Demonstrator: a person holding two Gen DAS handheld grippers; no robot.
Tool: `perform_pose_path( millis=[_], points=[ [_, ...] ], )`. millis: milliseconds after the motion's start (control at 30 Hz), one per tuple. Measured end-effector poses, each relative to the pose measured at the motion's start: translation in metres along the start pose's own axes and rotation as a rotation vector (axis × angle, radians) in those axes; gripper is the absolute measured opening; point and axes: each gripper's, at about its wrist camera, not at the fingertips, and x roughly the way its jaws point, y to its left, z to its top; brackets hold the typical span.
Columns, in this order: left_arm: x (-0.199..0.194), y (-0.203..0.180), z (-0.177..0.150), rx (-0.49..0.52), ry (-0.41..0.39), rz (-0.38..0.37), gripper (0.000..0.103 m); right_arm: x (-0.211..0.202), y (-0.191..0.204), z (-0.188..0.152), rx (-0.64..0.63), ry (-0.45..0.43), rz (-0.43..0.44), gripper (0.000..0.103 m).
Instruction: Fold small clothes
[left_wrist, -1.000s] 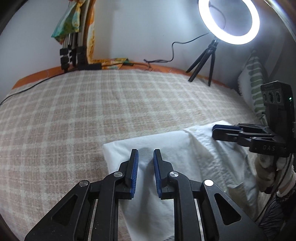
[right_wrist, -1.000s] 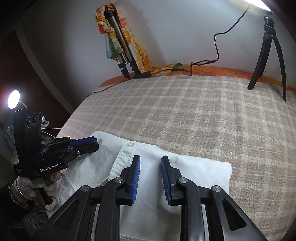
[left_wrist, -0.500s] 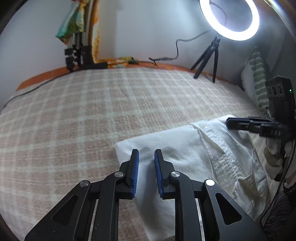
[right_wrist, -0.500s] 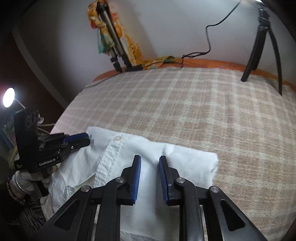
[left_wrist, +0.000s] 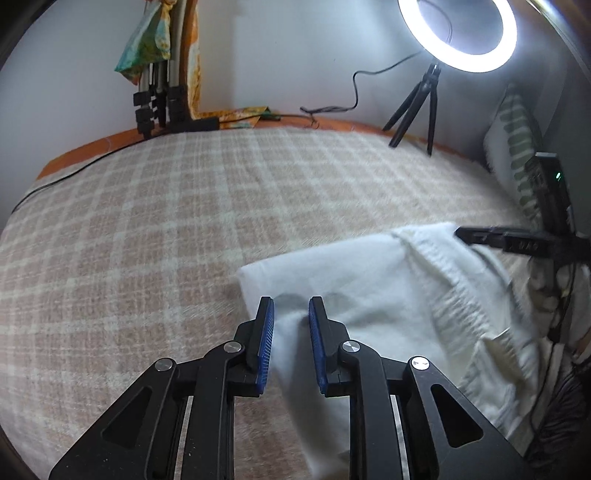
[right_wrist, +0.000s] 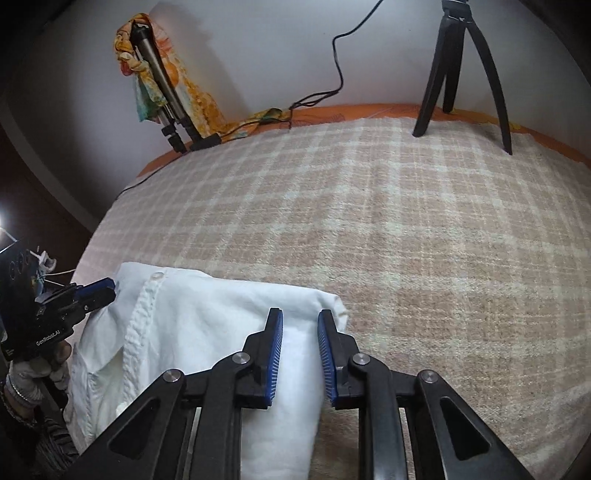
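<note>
Left gripper (left_wrist: 290, 308) low over bed (left_wrist: 184, 229), pointing forward; blue-padded fingers (left_wrist: 266, 332) parted, white shirt (left_wrist: 369, 280) fabric bunched between them, grip not clear. Right gripper (right_wrist: 300, 321) likewise low, fingers (right_wrist: 275, 339) parted over shirt's (right_wrist: 207, 317) folded corner; clamped or loose, cannot tell. Shirt lies folded on plaid blanket at near edge of bed, button placket (right_wrist: 142, 314) facing up. Gloved left hand (right_wrist: 33, 365) partly cut off at frame edge. Shirt's near end hidden under grippers. Left view motion-blurred.

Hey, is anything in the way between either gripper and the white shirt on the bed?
Nothing visible. The left gripper and right gripper each sit directly at the white buttoned shirt, with cloth between their parted blue pads, on the checked beige blanket.
</note>
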Motion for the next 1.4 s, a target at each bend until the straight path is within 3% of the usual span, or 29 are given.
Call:
perform_pose_path(
  millis=[100,233,300,333,400,433,633,833,1167,1400],
  points=[
    [-0.011,0.012,-0.001,-0.041,-0.016,0.012,0.023,-0.01,-0.016,-0.005,0.034,-0.002,-0.063,0.023],
    [-0.036,0.022,-0.004,-0.075,-0.047,0.029,0.025,-0.032,-0.037,-0.016,0.095,-0.021,-0.01,0.028],
    [-0.047,0.024,-0.009,-0.099,-0.051,0.018,0.043,-0.043,-0.04,-0.023,0.097,-0.039,0.029,0.04],
    [-0.054,0.024,-0.013,-0.119,-0.053,0.009,0.047,-0.047,-0.041,-0.026,0.098,-0.044,0.048,0.045],
    [-0.064,0.024,-0.021,-0.169,-0.05,-0.037,0.05,-0.054,-0.044,-0.033,0.11,-0.054,0.106,0.063],
    [-0.069,0.023,-0.027,-0.203,-0.039,-0.081,0.05,-0.056,-0.046,-0.036,0.126,-0.054,0.139,0.064],
    [-0.077,0.032,-0.065,-0.438,0.033,-0.277,0.05,-0.048,-0.054,-0.047,0.225,-0.02,0.271,0.067],
    [-0.077,0.043,-0.091,-0.6,0.061,-0.371,0.05,-0.045,-0.056,-0.054,0.264,0.0,0.334,0.067],
    [-0.059,0.027,-0.105,-0.652,0.133,-0.449,0.05,-0.022,-0.054,-0.053,0.316,0.045,0.436,0.066],
    [-0.056,0.026,-0.098,-0.663,0.112,-0.479,0.048,-0.008,-0.059,-0.052,0.34,0.053,0.516,0.049]
  ],
)
